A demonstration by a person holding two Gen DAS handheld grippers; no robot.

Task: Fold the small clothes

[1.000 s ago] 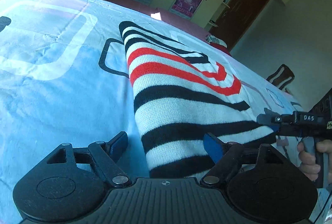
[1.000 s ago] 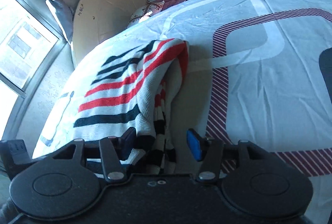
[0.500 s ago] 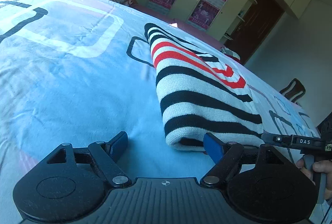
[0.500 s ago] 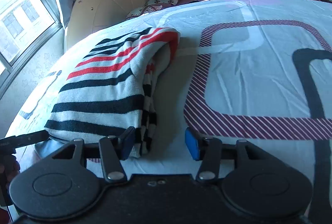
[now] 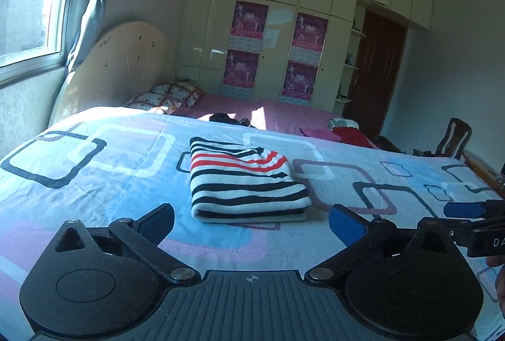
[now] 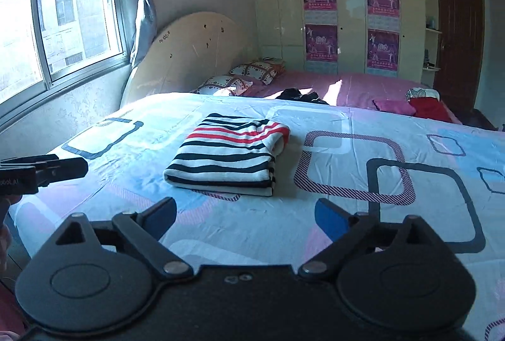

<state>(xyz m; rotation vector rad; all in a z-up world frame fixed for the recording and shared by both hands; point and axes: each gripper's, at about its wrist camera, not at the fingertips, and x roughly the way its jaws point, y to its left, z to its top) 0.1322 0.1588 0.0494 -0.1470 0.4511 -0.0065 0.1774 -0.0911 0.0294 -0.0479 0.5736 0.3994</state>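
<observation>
A folded striped sweater lay on the bed; soft, light knit, best pinched at its edges. Both hand-held grippers, left and right, were opening, empty.

Daylight enters through the window at left, laying a glaring patch on the far pink bed. The near bedspread sits in cool shade. Fisheye bending curves the edges; corners vignette dark.

Folded sweater lay on the bed, ahead of both hand-held grippers; pillows lay beyond it.
</observation>
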